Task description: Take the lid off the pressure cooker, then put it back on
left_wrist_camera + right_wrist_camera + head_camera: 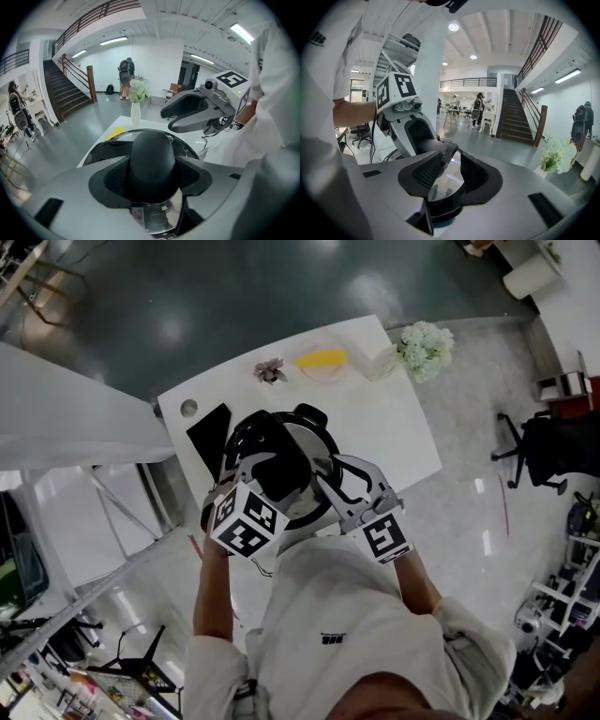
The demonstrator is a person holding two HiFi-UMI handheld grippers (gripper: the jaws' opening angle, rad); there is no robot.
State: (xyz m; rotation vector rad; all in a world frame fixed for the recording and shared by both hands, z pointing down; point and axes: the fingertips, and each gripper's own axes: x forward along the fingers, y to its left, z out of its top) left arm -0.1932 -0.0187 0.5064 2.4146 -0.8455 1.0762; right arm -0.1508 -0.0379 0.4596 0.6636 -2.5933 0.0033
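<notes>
The steel pressure cooker stands on the white table, its lid on the pot. My left gripper is shut on the lid's rounded black handle, whose sides the pads press in the left gripper view. My right gripper is at the cooker's right side. In the right gripper view its jaws straddle the shiny lid edge and close on a black side handle low between them. Each gripper shows in the other's view: the right gripper, the left gripper.
Behind the cooker on the table lie a flat black object, a small dried flower, a yellow item and a white bouquet. An office chair stands to the right. People stand far off by the stairs.
</notes>
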